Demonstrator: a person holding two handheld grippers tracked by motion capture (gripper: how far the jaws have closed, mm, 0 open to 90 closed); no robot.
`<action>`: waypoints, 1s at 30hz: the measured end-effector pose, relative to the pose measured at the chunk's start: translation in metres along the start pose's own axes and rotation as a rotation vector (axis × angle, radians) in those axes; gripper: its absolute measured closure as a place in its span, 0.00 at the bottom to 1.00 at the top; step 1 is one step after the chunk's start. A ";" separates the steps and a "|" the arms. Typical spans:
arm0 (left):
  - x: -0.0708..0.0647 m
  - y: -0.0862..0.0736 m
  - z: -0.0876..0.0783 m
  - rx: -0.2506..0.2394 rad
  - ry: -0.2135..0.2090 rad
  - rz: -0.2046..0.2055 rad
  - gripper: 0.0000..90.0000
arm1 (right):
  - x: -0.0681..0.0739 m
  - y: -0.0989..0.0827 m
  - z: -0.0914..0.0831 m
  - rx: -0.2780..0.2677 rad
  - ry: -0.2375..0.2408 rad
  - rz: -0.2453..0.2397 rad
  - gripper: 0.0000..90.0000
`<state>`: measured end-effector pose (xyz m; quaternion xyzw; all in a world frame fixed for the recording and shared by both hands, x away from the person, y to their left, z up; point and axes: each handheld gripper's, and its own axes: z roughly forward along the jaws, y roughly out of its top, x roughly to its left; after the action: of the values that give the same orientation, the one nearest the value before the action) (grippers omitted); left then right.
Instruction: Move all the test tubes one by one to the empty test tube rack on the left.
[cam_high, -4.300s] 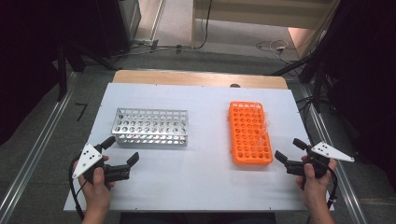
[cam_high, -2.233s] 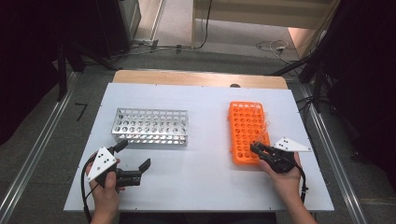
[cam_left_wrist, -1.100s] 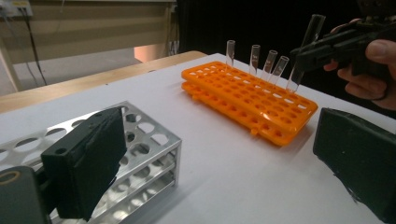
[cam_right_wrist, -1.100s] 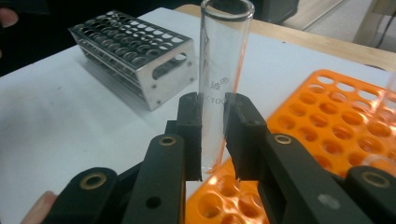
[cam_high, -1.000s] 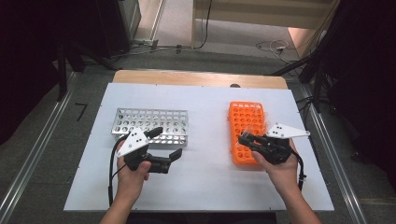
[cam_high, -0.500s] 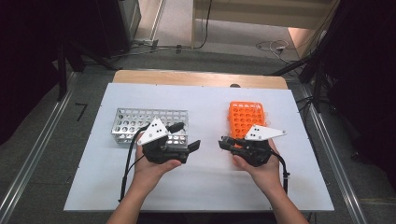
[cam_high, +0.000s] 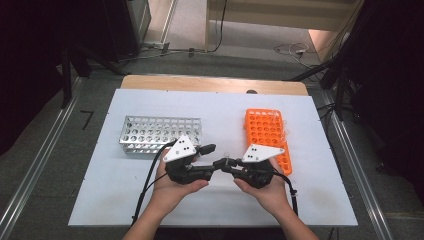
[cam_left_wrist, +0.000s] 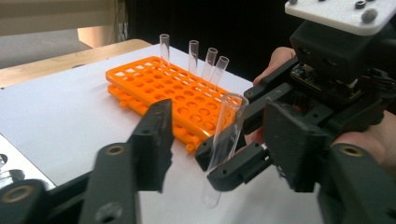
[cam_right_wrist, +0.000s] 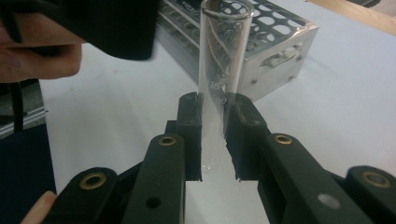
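My right gripper (cam_right_wrist: 214, 105) is shut on the lower part of a clear glass test tube (cam_right_wrist: 219, 60), held nearly upright above the white table. In the left gripper view the tube (cam_left_wrist: 229, 126) stands between the two jaws of my left gripper (cam_left_wrist: 219, 142), which have just been closing; neither pad touches the glass. The right gripper (cam_left_wrist: 223, 158) faces it, tip to tip. From above, both grippers (cam_high: 210, 159) (cam_high: 223, 164) meet near the table's front middle. The orange rack (cam_high: 265, 132) lies right, the metal rack (cam_high: 157, 134) left.
Several more clear tubes (cam_left_wrist: 194, 56) stand along the far edge of the orange rack (cam_left_wrist: 177, 88). The metal rack (cam_right_wrist: 261, 32) sits just behind the held tube. Cables trail from both grippers toward the table's (cam_high: 150, 200) front edge.
Both hands moved inward to the middle of the table. The right gripper carried the tube away from the orange rack. The left jaws narrowed around the tube.
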<state>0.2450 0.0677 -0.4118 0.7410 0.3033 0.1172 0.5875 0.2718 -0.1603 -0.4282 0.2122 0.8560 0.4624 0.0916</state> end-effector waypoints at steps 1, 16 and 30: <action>-0.001 0.000 0.000 0.001 -0.005 0.002 0.51 | 0.002 0.000 0.001 0.003 0.001 -0.007 0.82; -0.007 -0.002 0.005 0.042 -0.023 0.026 0.77 | 0.014 0.002 0.006 0.019 0.016 -0.040 0.82; -0.006 -0.002 0.005 0.062 -0.002 0.030 0.84 | 0.013 0.001 0.007 0.022 0.017 -0.033 0.82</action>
<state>0.2422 0.0599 -0.4139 0.7633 0.2952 0.1159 0.5628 0.2629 -0.1491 -0.4308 0.1950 0.8653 0.4530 0.0895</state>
